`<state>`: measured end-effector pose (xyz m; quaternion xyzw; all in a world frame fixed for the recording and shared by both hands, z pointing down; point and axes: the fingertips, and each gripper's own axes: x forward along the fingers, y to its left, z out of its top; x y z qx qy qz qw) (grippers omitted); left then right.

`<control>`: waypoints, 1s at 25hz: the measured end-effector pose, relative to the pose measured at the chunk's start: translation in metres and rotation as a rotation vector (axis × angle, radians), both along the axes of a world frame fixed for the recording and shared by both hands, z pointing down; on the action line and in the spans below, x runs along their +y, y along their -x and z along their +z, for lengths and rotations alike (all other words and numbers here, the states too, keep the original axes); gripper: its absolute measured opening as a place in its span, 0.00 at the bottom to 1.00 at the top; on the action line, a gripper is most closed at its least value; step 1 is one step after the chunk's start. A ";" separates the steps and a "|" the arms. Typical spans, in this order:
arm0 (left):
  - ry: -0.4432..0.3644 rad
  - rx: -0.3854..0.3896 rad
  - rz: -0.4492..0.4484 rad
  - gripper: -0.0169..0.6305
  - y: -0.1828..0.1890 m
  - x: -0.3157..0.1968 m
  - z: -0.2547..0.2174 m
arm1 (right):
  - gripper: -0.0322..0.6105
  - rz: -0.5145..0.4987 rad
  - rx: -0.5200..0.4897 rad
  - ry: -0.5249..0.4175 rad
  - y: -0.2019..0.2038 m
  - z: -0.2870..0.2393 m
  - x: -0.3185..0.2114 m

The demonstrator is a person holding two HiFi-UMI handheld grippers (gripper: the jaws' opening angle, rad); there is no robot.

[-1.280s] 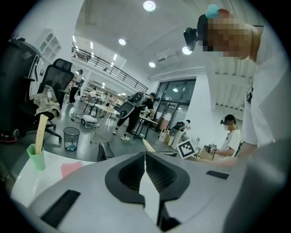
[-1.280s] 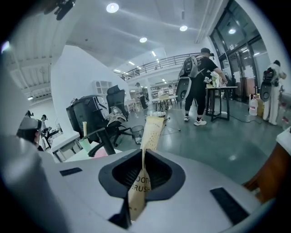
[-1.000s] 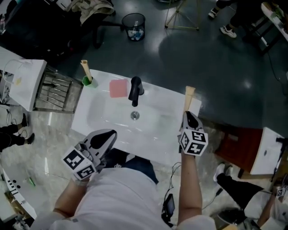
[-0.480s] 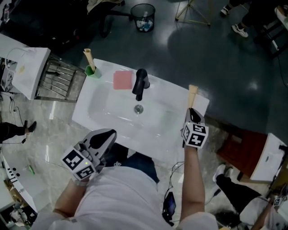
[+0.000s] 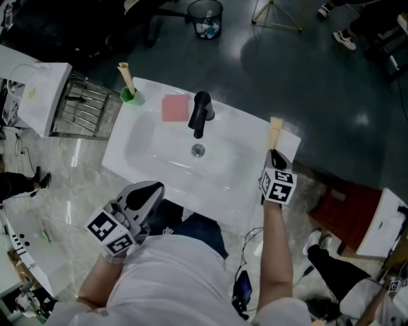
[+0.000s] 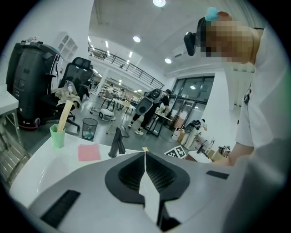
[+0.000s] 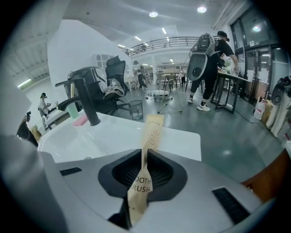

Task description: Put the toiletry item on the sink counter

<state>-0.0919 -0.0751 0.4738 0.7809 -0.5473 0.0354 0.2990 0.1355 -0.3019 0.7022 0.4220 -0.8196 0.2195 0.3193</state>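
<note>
**Toothbrush pkt pinched in R gripper, over right end of desk**

Toothbrush pkt (image 7: 149, 129), tan paper w/ printed lettering, stands nearly upright, lower part clamped in the right gripper (image 5: 273, 154), whose jaws press tight on it. The pkt's top pokes up past the jaws, over the right end of the white desk (image 5: 239, 130); can't tell if it touches the desk. Black faucet (image 5: 200, 113) sits at the basin's back, drain (image 5: 198, 150) just in front of it. Pink pad (image 5: 174, 107) lies beside the faucet, and a green cup (image 5: 128, 95) w/ a stick-like pkt in it stands at the far left corner. Left gripper (image 6: 145, 157) hangs near the desk's front edge, jaws pressed together, nothing between them. Waste bin (image 5: 205, 16) on the floor beyond.
</note>
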 end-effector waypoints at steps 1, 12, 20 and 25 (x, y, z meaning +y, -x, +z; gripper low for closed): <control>0.000 0.001 0.000 0.06 0.000 0.000 0.000 | 0.11 -0.002 0.001 0.000 0.000 0.000 0.000; 0.004 0.014 0.023 0.06 -0.005 0.001 0.004 | 0.25 -0.005 -0.010 0.017 0.004 0.002 0.001; -0.030 0.026 0.051 0.06 -0.002 -0.007 -0.004 | 0.27 -0.008 0.004 -0.031 0.004 -0.029 0.004; -0.064 0.031 0.089 0.06 -0.004 -0.020 -0.014 | 0.26 -0.020 0.002 -0.066 0.003 -0.062 0.008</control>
